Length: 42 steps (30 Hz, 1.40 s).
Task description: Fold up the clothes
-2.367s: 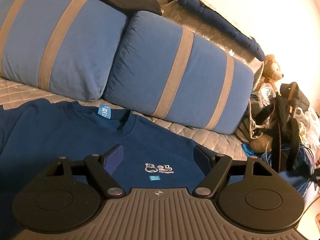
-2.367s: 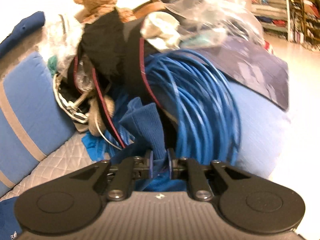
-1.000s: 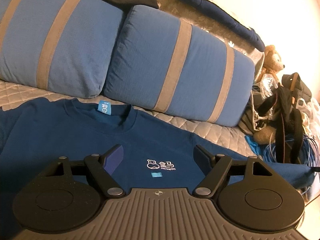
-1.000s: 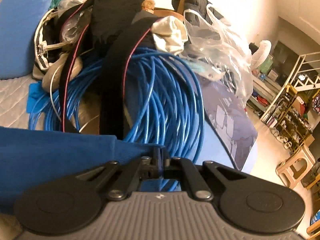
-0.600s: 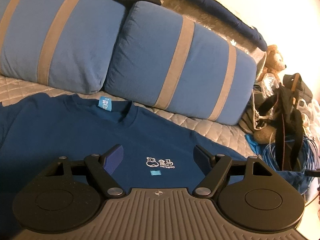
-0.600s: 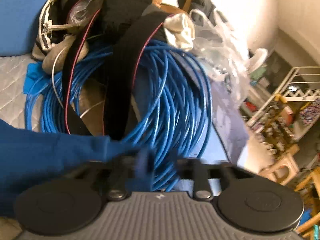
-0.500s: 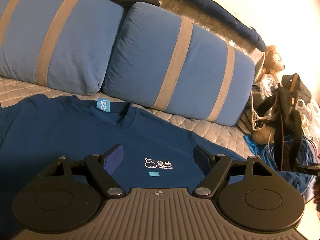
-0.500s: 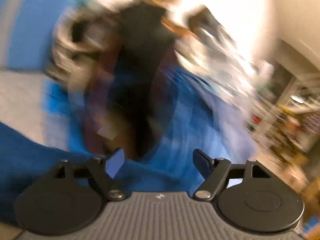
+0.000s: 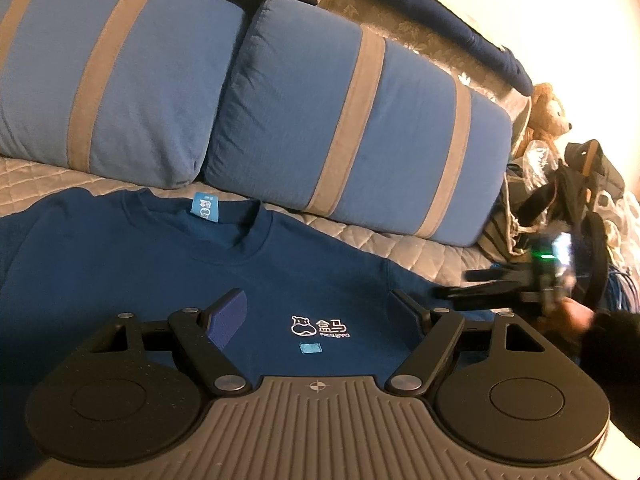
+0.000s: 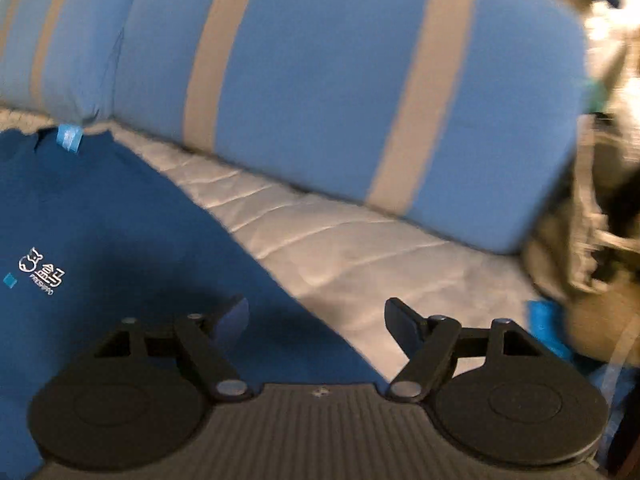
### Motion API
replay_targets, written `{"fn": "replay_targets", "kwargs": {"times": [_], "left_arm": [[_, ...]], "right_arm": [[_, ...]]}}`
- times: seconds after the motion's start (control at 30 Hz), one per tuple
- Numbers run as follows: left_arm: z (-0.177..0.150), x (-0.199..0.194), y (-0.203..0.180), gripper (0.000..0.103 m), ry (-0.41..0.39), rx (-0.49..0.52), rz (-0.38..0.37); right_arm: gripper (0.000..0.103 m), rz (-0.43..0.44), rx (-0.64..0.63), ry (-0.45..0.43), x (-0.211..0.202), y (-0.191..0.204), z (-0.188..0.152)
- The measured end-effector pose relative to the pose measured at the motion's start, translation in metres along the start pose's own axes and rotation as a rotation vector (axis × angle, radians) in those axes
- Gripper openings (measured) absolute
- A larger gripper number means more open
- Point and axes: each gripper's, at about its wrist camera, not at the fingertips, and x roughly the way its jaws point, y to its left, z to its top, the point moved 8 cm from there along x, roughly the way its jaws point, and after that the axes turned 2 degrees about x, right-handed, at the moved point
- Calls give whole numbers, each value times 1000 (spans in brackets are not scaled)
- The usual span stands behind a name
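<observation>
**A:** Left wrist view: what lies under the left gripper (image 9: 318, 312)?

**B:** A dark blue sweatshirt (image 9: 120, 264), spread flat and front-up on the quilted cover (image 9: 384, 236), its collar toward the striped cushions (image 9: 352, 120). The jaws stand wide apart with nothing between them, hanging over the chest logo (image 9: 320, 326). Lying flat this way probably suits folding, since seams and sleeves can be found.

**A:** And the right gripper (image 10: 316, 320)?

**B:** Also parted and empty, above the sweatshirt's right shoulder edge, where blue cloth meets bare quilt. In the left view it shows blurred at the right, with a dark sleeve (image 9: 612, 344) behind it.

**A:** Where is there room?

**B:** A strip of bare quilt runs between garment and cushions. To the right, a heap of bags and cable (image 9: 580, 208) crowds the sleeve end, so cloth pulled that way may snag. The sweatshirt's left side runs out of view. No fold is visible in the part shown.
</observation>
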Motion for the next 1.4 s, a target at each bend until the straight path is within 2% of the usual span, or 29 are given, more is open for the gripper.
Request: {"fn": "replay_targets", "kwargs": {"times": [0.03,0.1,0.13,0.17,0.2,0.37,0.63,0.7,0.73,0.8,0.87,0.9,0.93,1.1,1.4], "left_arm": [[0,1,0,77,2,4,2],[-1,3,0,77,2,11,6],[-1,3,0,77,3,13,8],[-1,4,-1,77,3,15,7],[-1,4,-2,77,4,16,5],[-3,4,-3,77,-4,43,13],[-1,3,-3,77,-48,62,26],[0,2,-4,77,-65,66,26],[1,1,-5,77,-77,71,27],[4,-4,-6,77,-105,86,37],[9,-12,-7,77,-132,100,51],[11,-16,-7,77,-142,102,60],[14,-21,-7,77,-151,103,69],[33,-49,-4,77,-183,101,95],[102,-148,39,77,-250,97,241]], "right_arm": [[80,8,-11,17,9,4,0],[68,23,-33,50,27,12,1],[45,31,-44,67,36,16,2],[15,38,-55,84,46,20,2],[4,32,-59,95,48,20,3],[0,-30,-70,140,47,7,1],[0,-105,-43,140,39,-10,-1],[5,-98,-60,138,36,-2,1],[26,-105,-75,137,34,2,2],[40,-129,-90,125,24,7,8],[75,-133,-60,94,11,8,17],[82,-135,-38,69,3,9,24],[87,-136,-18,43,-4,10,31],[92,-117,46,-23,-34,28,61],[102,4,170,-176,-103,97,113]]}}
